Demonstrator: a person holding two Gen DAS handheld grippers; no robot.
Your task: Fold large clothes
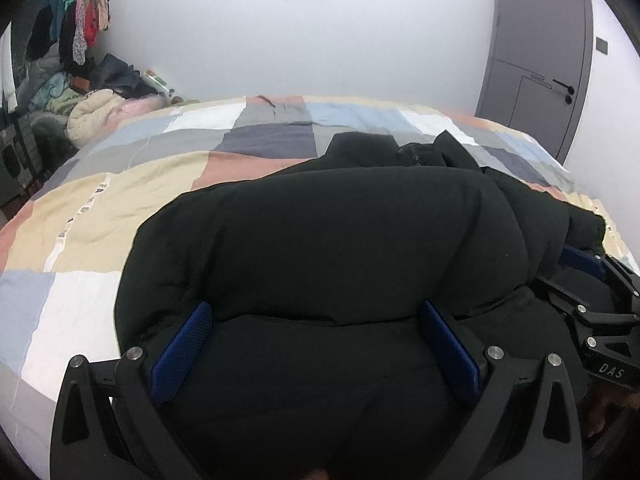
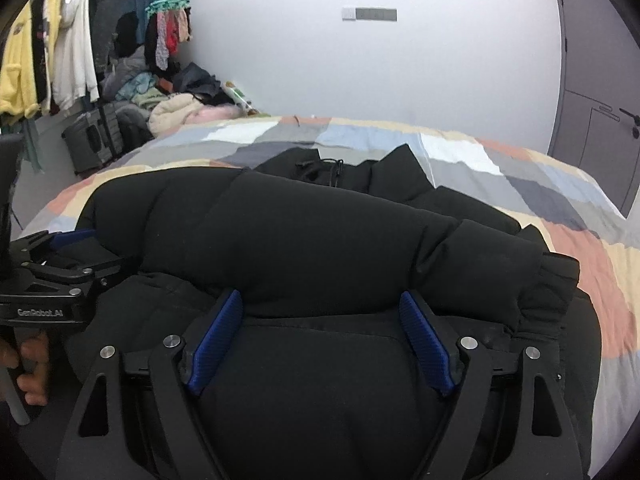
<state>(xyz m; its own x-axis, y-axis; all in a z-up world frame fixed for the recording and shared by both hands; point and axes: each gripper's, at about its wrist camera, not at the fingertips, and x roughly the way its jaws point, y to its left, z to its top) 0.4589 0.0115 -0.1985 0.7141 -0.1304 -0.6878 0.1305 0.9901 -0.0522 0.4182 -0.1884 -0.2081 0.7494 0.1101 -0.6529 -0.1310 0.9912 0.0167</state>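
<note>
A: Step in hand, by judgement: folding the jacket (image 1: pixel 340 240) on the bed (image 1: pixel 100 208). Advice?

B: Best taken at the padded roll with both claws level, carried over together, laid down slowly; puffy fill likely to spring back, so a press along the crease advised.

A: Left side?

B: Left claw (image 1: pixel 316 340) spread wide, jacket bulk swelling between the blue pads (image 1: pixel 182 350). Pads alongside the fabric; firm pinch not evident. Sleeve roll lying across, just beyond the fingertips.

A: Middle?

B: Jacket lying crosswise on the patchwork quilt, collar and drawcord (image 2: pixel 338 168) at the far side, folded sleeve on top, nearest edge bunched under both claws.

A: Right side?

B: Right claw (image 2: pixel 320 336) also spread, a little narrower, jaws neither clearly widening nor closing. Fabric between the pads, sleeve roll resting on the tips; no clamp seen. Cuff end off to the right, near the bed's edge.

A: Claws relative to each other?

B: Side by side, near, each visible at the other's flank; hand (image 2: pixel 28 364) on the left grip.

A: Surroundings?

B: Clothes pile (image 1: pixel 92 96) well apart, far left. Door (image 1: pixel 536 60) far right.
</note>
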